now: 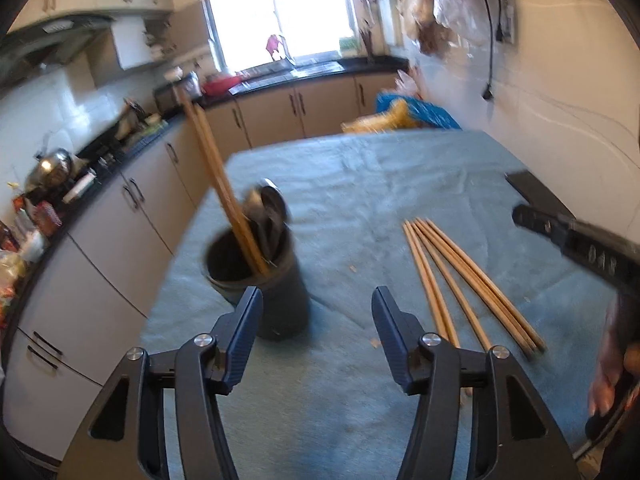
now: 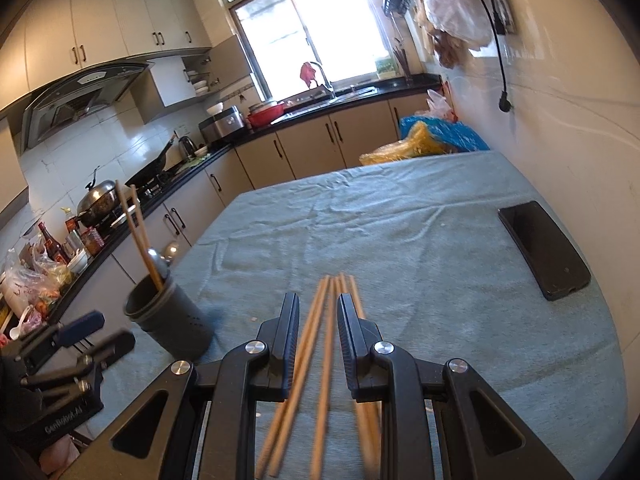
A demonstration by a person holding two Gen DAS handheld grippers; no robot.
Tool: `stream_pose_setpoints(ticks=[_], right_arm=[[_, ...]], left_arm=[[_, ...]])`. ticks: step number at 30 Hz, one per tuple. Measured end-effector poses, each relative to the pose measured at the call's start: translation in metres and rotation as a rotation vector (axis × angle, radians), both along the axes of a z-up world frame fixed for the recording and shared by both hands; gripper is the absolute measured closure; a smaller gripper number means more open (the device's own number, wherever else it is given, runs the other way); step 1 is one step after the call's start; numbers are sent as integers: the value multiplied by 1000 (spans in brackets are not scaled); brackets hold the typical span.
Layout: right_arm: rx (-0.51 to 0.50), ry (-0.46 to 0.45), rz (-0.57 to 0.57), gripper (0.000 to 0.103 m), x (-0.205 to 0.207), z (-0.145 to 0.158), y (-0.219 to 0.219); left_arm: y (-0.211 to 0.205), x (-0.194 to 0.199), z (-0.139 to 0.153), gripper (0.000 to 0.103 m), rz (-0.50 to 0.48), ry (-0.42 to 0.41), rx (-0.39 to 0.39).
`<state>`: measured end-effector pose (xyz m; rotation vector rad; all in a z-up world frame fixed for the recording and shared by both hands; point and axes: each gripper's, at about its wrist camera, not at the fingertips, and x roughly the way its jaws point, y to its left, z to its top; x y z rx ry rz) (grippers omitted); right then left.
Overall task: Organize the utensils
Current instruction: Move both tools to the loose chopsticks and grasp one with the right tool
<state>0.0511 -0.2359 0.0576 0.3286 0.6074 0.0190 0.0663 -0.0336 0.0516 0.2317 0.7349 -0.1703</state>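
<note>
A dark round utensil holder (image 1: 276, 300) stands on the blue-grey cloth and holds two long wooden chopsticks (image 1: 224, 184) and metal spoons (image 1: 268, 208). My left gripper (image 1: 317, 292) is open just in front of the holder and a little to its right, with nothing between its fingers. Several loose chopsticks (image 1: 460, 276) lie fanned on the cloth to the right. In the right wrist view, my right gripper (image 2: 318, 298) hovers over these loose chopsticks (image 2: 320, 340). Its jaws are narrowly apart, and the sticks show through the gap without being pinched. The holder (image 2: 176, 320) sits to the left.
A black phone (image 2: 544, 248) lies near the table's right edge by the wall. Blue and yellow bags (image 2: 432, 140) sit beyond the far end. The table's left edge drops off toward a cluttered counter with a wok (image 2: 98, 200). A hand (image 1: 612, 372) holds the right gripper.
</note>
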Motion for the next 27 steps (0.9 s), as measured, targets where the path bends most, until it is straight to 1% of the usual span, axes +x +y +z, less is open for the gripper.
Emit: stream_pose_setpoints(ticks=[3, 5, 7, 8, 10, 11, 14, 17, 19, 25, 27], right_arm=[[23, 49, -9, 82, 6, -8, -21], [40, 104, -12, 82, 14, -15, -34], [69, 152, -3, 82, 24, -22, -44], [76, 172, 8, 82, 28, -25, -46], [84, 230, 49, 82, 44, -35, -46], [78, 249, 50, 82, 49, -39, -44], [56, 308, 101, 82, 74, -50, -35], [22, 358, 127, 82, 98, -61, -26], [-6, 393, 124, 82, 112, -68, -21], [-85, 442, 131, 82, 133, -78, -14], [-106, 438, 131, 82, 134, -78, -13]], left_arm=[[-10, 3, -25, 47, -41, 88, -12], [-16, 7, -48, 47, -50, 155, -20], [-19, 9, -65, 47, -59, 200, -21], [-21, 9, -69, 47, -60, 209, -19], [-23, 10, -77, 47, -63, 223, -13], [-23, 11, -79, 47, -65, 227, -14], [-22, 11, -80, 47, -68, 224, -17], [-17, 13, -80, 47, -68, 221, -22], [-13, 14, -80, 47, -65, 222, -26], [-6, 17, -79, 47, -59, 227, -37], [-6, 21, -78, 47, -60, 232, -41]])
